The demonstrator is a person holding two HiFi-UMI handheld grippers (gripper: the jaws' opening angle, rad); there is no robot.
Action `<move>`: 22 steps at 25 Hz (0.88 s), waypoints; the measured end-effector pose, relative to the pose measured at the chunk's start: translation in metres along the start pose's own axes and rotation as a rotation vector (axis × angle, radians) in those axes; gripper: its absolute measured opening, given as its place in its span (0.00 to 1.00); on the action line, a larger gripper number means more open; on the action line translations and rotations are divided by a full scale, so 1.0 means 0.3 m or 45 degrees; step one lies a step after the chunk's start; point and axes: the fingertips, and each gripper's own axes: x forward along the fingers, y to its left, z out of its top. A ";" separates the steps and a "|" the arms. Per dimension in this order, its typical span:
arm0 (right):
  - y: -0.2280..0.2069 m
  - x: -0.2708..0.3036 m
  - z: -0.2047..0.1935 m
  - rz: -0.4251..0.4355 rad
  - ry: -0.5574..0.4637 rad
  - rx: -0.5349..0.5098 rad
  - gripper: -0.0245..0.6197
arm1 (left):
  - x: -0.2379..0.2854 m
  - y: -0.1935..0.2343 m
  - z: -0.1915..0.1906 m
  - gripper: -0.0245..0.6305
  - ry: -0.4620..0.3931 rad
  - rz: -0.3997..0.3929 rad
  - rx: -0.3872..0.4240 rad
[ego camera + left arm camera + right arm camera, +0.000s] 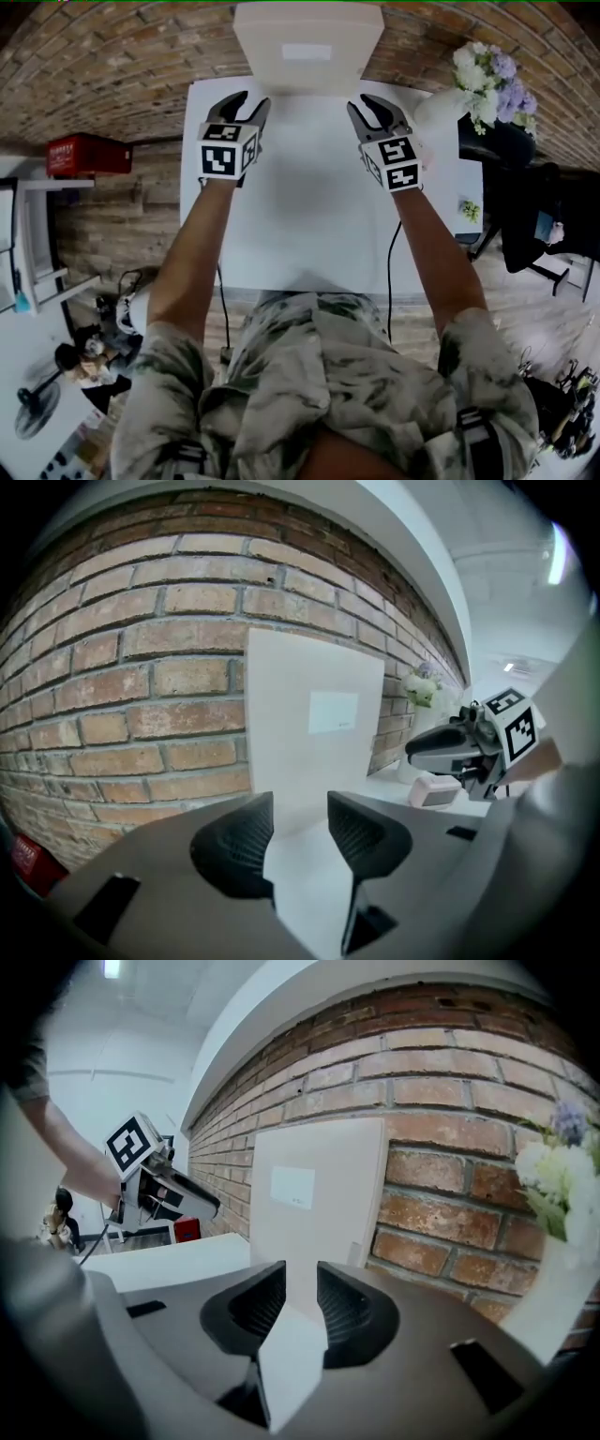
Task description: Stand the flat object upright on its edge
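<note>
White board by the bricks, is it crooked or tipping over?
No, nothing looks odd. The white board stands straight on its bottom edge at the far end of the table, before the brick wall. Nothing is spilled or broken.

Light: bright, even, from overhead; ceiling strip [112,967] glows.
Glare: white worktop [309,216] washed out, textureless.
Shadows: faint, soft-edged.
Distortion: heavy fisheye in all 3 views; brick wall [141,649] bows, corners black.
Focus: nearest foreground soft.
</note>
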 end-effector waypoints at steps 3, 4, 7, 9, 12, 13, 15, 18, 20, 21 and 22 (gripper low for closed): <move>0.068 -0.040 0.011 0.007 -0.012 0.012 0.19 | -0.061 -0.063 -0.012 0.31 -0.029 -0.056 -0.030; 0.093 -0.054 0.015 0.009 -0.015 0.014 0.18 | -0.084 -0.082 -0.017 0.29 -0.039 -0.074 -0.043; 0.173 -0.097 0.029 0.014 -0.024 0.025 0.14 | -0.157 -0.133 -0.037 0.23 -0.067 -0.122 -0.075; 0.232 -0.128 0.034 0.023 -0.026 0.034 0.13 | -0.211 -0.168 -0.060 0.21 -0.081 -0.156 -0.091; 0.322 -0.175 0.046 0.036 -0.032 0.043 0.12 | -0.291 -0.209 -0.098 0.19 -0.093 -0.201 -0.099; 0.351 -0.191 0.050 0.040 -0.034 0.048 0.12 | -0.319 -0.218 -0.113 0.18 -0.093 -0.214 -0.100; 0.412 -0.223 0.056 0.049 -0.035 0.059 0.11 | -0.378 -0.235 -0.144 0.16 -0.094 -0.236 -0.109; 0.503 -0.281 0.056 0.068 -0.029 0.071 0.10 | -0.475 -0.264 -0.186 0.13 -0.100 -0.270 -0.134; 0.567 -0.324 0.052 0.084 -0.023 0.078 0.10 | -0.540 -0.286 -0.220 0.11 -0.094 -0.296 -0.149; 0.600 -0.345 0.048 0.093 -0.019 0.083 0.10 | -0.572 -0.298 -0.240 0.10 -0.087 -0.312 -0.154; 0.634 -0.367 0.042 0.103 -0.014 0.089 0.10 | -0.604 -0.310 -0.262 0.10 -0.079 -0.329 -0.158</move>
